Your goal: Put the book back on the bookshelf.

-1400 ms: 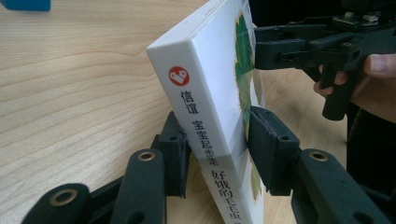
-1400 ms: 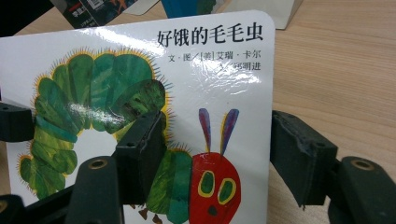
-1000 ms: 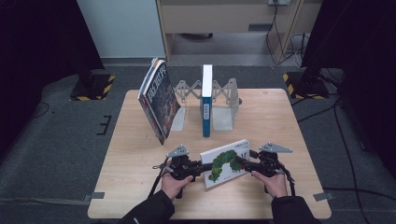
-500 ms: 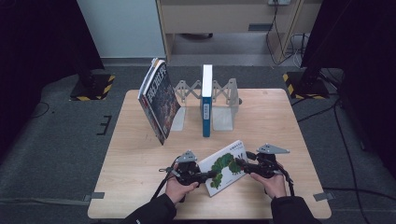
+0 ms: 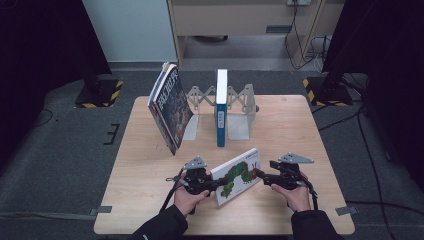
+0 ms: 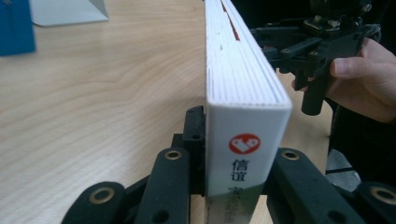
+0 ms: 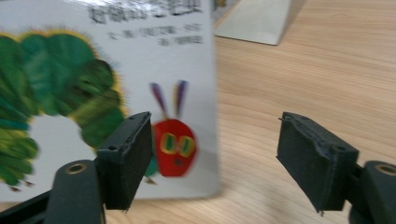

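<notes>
A dark grey carpeted floor (image 5: 65, 150) surrounds a light wooden table (image 5: 150, 165), with black curtains on both sides, a pale wall panel and a wooden cabinet beyond the far edge, and yellow-and-black striped stand feet on the floor at either far corner. Near the table's far edge stands an expanding metal book rack (image 5: 235, 107). A thin blue book (image 5: 220, 115) stands upright in the middle of the rack, and a dark-covered book (image 5: 170, 107) leans steeply at the rack's left end.

On the person's side of the rack, well apart from it, is the caterpillar picture book (image 5: 235, 176), white with a green caterpillar and a red head on its cover. It is tipped up on one long edge, cover facing the person's right.

The left gripper (image 5: 212, 184) grips the book at its near left end; in the left gripper view its two black jaws press on either side of the white spine (image 6: 245, 154), which bears a red round logo and black characters, and the page block runs away from the camera above the table. The left hand (image 5: 187, 197) holds this gripper from below.

The right gripper (image 5: 262, 179) sits just beside the book's right end, held by the right hand (image 5: 295, 195). In the right gripper view its jaws stand wide apart: the left pad lies in front of the cover next to the red head (image 7: 175, 147), and the right pad hangs over bare wood, holding nothing.
</notes>
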Tool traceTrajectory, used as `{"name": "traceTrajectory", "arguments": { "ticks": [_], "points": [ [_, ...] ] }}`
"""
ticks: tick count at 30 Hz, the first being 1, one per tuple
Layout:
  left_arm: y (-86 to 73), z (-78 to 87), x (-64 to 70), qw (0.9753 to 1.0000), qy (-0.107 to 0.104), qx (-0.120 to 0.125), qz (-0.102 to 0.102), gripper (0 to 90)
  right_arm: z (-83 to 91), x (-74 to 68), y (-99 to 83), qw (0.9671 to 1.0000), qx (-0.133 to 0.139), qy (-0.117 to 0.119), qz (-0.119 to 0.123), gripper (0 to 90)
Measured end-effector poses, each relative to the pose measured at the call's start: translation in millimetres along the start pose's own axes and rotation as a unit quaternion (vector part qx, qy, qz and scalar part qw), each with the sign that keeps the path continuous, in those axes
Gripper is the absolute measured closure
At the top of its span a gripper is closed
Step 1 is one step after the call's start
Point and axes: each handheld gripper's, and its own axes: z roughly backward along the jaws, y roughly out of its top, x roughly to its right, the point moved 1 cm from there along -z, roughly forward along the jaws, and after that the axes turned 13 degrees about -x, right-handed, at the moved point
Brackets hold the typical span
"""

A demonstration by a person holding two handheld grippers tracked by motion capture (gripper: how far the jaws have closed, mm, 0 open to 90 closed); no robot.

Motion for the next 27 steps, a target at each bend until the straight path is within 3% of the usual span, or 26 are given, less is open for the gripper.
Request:
{"name": "traceTrajectory", "arguments": {
  "ticks": [6, 10, 16, 27],
  "points": [
    [10.2, 16.8, -2.6, 0.9995, 0.028, 0.01, 0.007, 74.5, 3.6, 11.3, -3.9, 0.9984, -0.022, -0.051, 0.002, 22.3],
    [18.1, 28.5, -4.4, 0.9985, 0.046, 0.027, 0.012, 74.5, 5.4, 20.4, -7.8, 0.9956, -0.043, -0.083, 0.006, 18.1],
    [27.9, 39.5, -5.2, 0.9956, 0.079, 0.047, 0.018, 74.5, 5.3, 34.8, -15.6, 0.9903, -0.081, -0.113, -0.007, 13.7],
    [45.8, 43.3, -2.8, 0.9906, 0.112, 0.073, 0.031, 74.5, 1.9, 44.4, -22.4, 0.9847, -0.118, -0.128, -0.009, 9.7]
  ]
}}
